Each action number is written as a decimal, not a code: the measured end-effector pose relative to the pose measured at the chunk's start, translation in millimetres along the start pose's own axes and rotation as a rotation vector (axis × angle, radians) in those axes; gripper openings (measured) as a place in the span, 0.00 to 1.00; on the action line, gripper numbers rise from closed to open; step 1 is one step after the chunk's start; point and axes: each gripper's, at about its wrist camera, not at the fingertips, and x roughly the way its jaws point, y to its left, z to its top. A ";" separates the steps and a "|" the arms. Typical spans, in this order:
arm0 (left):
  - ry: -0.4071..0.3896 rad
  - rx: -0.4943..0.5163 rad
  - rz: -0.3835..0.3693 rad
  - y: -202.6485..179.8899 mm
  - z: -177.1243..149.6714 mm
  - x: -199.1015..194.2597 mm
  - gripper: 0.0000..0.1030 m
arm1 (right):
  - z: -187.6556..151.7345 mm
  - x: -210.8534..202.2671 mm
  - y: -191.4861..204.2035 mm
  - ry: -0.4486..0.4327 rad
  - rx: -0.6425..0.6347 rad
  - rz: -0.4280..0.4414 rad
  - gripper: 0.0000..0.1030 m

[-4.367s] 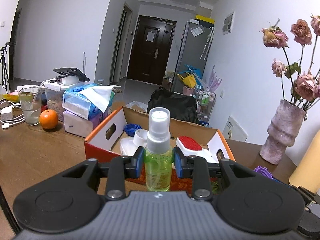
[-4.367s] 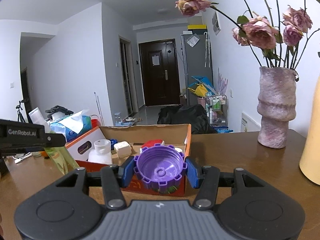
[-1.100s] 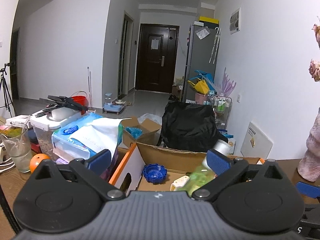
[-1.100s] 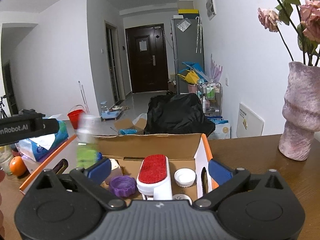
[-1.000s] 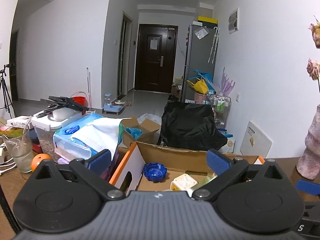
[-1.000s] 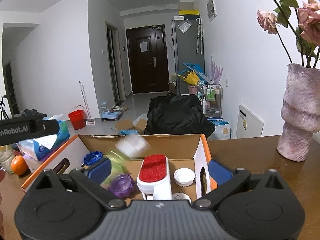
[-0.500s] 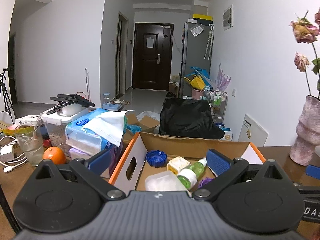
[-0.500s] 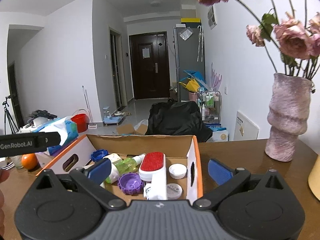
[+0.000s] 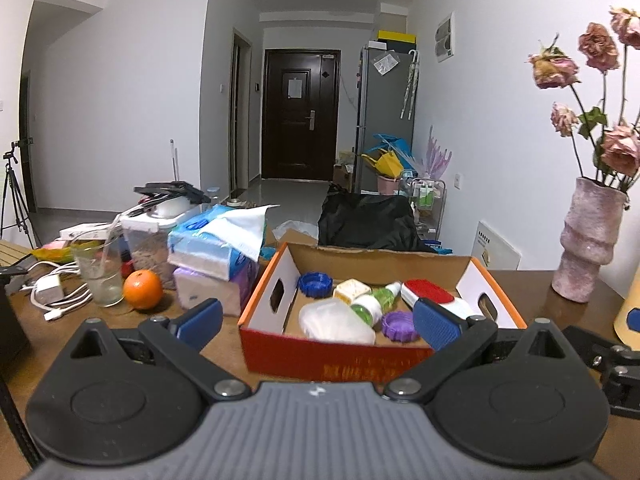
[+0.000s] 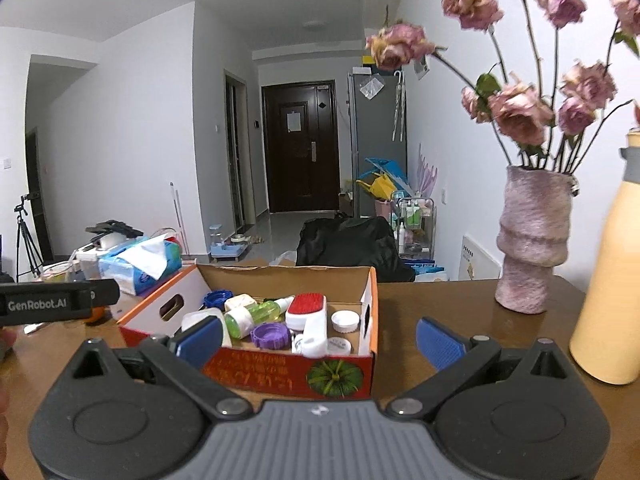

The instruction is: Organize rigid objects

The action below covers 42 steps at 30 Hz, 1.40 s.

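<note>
Inside box [image 10: 370,316]: white cap [image 10: 345,321], right view only; both grippers' fingers wide apart, empty.

White-walled hallway [image 9: 132,120] with dark entry door [image 9: 301,114], grey fridge [image 9: 384,120], pale tiled floor [image 9: 280,196], brown wooden table [image 10: 452,304].

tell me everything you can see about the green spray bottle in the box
The green spray bottle is small, of clear plastic that looks filled with green liquid, with a white spray head and a clear cap. It lies on its side inside the cardboard box, near the middle, cap end toward the box's near wall. The purple cap sits just in front of it, the red-topped brush on its right and a white container to its left. Neither gripper holds it.
</note>
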 end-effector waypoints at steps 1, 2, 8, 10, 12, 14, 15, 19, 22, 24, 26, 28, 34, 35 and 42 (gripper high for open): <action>-0.001 0.001 0.002 0.5 -2.7 -8.3 1.00 | -1.5 -8.2 0.2 -0.005 -0.003 0.000 1.00; -0.001 0.001 0.002 1.1 -4.8 -16.0 1.00 | -4.0 -18.5 0.8 -0.011 -0.008 0.001 1.00; -0.014 0.008 0.007 3.9 -22.1 -69.5 1.00 | -22.1 -68.8 4.5 -0.021 -0.022 0.005 1.00; -0.016 0.012 0.005 3.9 -28.9 -84.8 1.00 | -29.3 -82.1 4.7 -0.018 -0.016 0.007 1.00; -0.010 0.015 0.002 4.9 -37.3 -98.6 1.00 | -36.0 -94.9 4.9 -0.011 -0.012 0.009 1.00; -0.002 0.014 0.004 6.1 -45.9 -109.3 1.00 | -42.6 -106.3 6.7 -0.005 -0.019 0.006 1.00; 0.002 0.014 0.004 7.1 -49.5 -113.2 1.00 | -44.7 -110.7 6.8 -0.004 -0.022 0.004 1.00; 0.016 0.007 0.005 10.7 -63.3 -127.8 1.00 | -52.6 -127.1 7.6 -0.005 -0.018 0.011 1.00; 0.020 0.011 0.005 11.4 -69.1 -136.3 1.00 | -56.3 -136.1 9.3 -0.006 -0.020 0.015 1.00; 0.019 0.010 0.002 11.8 -71.1 -140.5 1.00 | -57.7 -140.2 10.8 -0.007 -0.021 0.017 1.00; 0.019 0.012 -0.001 12.1 -72.4 -143.3 1.00 | -58.0 -143.1 12.5 -0.010 -0.022 0.021 1.00; 0.018 0.014 -0.001 12.4 -73.0 -145.6 1.00 | -57.2 -146.3 14.1 -0.016 -0.026 0.023 1.00; 0.006 0.009 -0.003 13.8 -72.0 -151.5 1.00 | -55.5 -152.7 17.2 -0.029 -0.032 0.028 1.00; 0.006 0.008 -0.004 14.0 -71.5 -151.8 1.00 | -55.4 -153.2 17.7 -0.031 -0.033 0.028 1.00; 0.002 0.005 -0.007 14.5 -70.8 -153.7 1.00 | -54.0 -157.1 19.2 -0.037 -0.038 0.030 1.00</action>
